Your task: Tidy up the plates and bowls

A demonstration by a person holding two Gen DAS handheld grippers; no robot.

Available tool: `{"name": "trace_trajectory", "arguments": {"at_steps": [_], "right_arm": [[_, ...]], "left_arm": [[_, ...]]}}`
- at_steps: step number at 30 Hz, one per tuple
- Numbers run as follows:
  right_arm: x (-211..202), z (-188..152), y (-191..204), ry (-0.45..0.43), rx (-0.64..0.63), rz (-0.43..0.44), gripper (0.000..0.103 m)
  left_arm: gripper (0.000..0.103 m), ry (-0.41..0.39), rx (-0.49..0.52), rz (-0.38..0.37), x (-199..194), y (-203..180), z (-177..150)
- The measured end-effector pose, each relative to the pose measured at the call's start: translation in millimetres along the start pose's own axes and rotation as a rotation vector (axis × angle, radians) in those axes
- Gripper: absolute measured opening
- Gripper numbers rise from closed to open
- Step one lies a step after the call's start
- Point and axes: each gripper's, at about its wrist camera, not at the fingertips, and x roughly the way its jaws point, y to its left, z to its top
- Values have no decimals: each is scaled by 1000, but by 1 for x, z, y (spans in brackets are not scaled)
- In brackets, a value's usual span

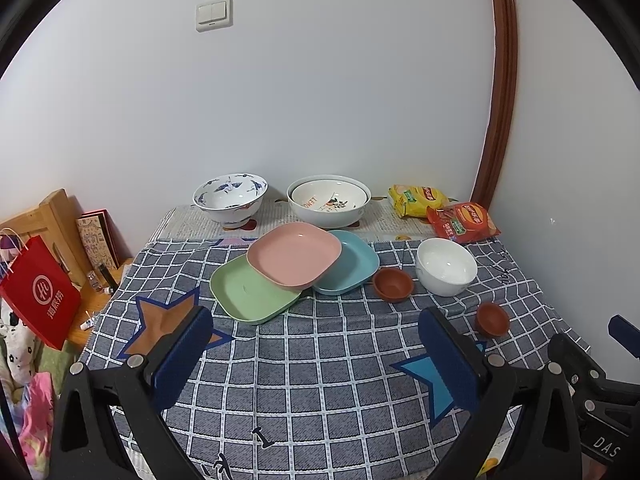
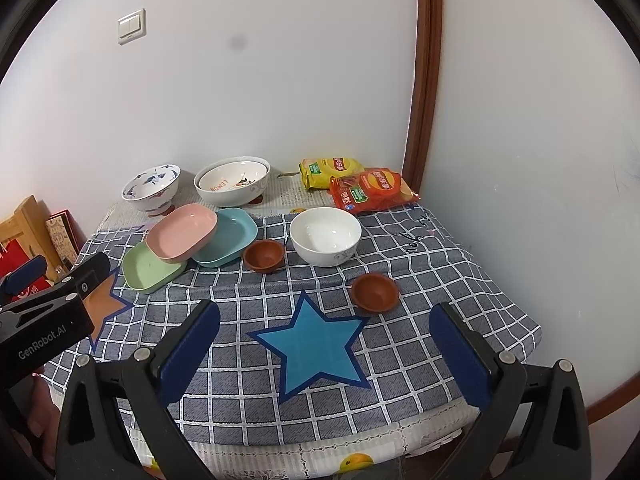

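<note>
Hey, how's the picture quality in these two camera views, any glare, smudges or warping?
Left wrist view: the fisheye bows the door frame; focus is sharp and the light even. Right wrist view: a dark smudge sits over the wall, with soft glare inside the white bowl.

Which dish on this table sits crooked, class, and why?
The pink plate sits tilted, propped across the green plate and the blue plate rather than stacked flat. Nothing looks spilled or broken.

Three square plastic plates, pink [image 1: 294, 255] overlapping green [image 1: 250, 294] and blue [image 1: 352, 266], are lying mid-counter; two large ceramic bowls [image 1: 230, 198] [image 1: 328, 202] are sitting behind them along the far edge, snack bags [image 1: 462, 222] occupying the far right corner.
</note>
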Motion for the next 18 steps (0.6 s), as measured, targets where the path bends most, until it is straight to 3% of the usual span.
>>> {"name": "trace_trajectory", "arguments": {"at_steps": [18], "right_arm": [[-2,-1,2,4,10,10,103]], "left_arm": [[103,-5,5,5,0,-1,2]]}}
